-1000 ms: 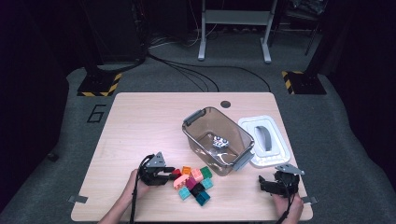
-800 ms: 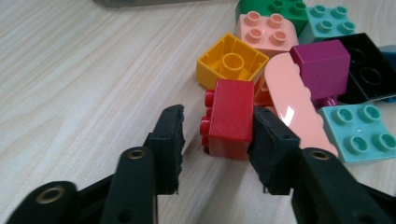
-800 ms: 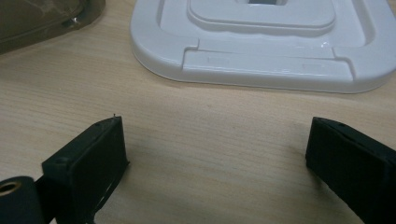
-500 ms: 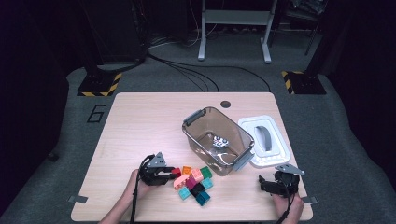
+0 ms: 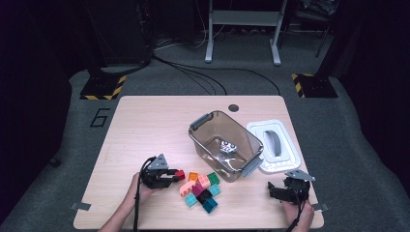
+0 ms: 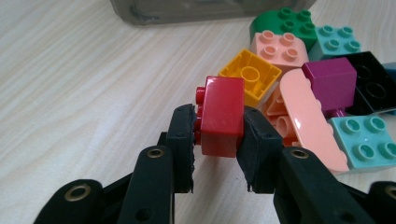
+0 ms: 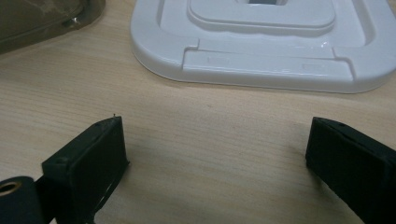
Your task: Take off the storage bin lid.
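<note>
Wooden desk (image 5: 145, 125): red brick pinched at the pile's edge.
Left gripper (image 6: 219, 135) fingers clamp the red brick (image 6: 223, 115); next, lift it into the clear bin (image 5: 200, 142). Right gripper (image 7: 215, 154) fingers apart, idle.

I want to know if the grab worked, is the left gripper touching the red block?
Touching. In the left gripper view, both pads of the left gripper press against the sides of the red block.

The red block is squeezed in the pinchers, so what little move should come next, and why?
Probably lift it a little. The left gripper is shut on the red block, which sits right against the pile of blocks. Raising it clear first should let it travel to the open grey bin without knocking the others.
</note>
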{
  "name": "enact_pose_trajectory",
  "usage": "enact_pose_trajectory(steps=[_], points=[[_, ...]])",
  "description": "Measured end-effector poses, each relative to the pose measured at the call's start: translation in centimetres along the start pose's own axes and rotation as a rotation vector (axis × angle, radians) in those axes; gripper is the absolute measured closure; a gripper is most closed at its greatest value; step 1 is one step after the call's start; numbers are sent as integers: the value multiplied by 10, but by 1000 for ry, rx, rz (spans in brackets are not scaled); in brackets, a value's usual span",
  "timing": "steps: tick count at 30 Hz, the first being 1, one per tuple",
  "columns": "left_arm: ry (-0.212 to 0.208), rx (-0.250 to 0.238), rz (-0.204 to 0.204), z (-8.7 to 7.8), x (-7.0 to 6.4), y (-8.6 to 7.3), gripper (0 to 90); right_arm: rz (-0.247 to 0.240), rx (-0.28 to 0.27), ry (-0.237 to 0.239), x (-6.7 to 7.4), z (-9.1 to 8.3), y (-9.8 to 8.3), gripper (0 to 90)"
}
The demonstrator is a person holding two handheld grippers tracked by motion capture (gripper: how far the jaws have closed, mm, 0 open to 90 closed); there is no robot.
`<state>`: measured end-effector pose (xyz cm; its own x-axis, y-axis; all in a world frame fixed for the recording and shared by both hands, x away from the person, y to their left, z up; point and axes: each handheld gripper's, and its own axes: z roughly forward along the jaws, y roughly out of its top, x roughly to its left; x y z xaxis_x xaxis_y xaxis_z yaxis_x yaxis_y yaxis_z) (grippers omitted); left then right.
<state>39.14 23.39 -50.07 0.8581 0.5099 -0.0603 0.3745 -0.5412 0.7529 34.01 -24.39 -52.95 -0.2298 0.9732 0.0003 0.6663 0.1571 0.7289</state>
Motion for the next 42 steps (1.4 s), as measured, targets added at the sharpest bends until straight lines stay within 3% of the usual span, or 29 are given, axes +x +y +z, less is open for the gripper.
enact_pose_trajectory(steps=[13, 29, 42], points=[[0, -16, -35, -16, 17, 16, 678, 1, 7, 9, -1, 1, 1, 32], [10, -39, -38, -36, 40, 50, 678, 4, 10, -1, -1, 1, 1, 20], [36, -68, 5, -51, 51, 92, 678, 7, 10, -4, -1, 2, 2, 21]])
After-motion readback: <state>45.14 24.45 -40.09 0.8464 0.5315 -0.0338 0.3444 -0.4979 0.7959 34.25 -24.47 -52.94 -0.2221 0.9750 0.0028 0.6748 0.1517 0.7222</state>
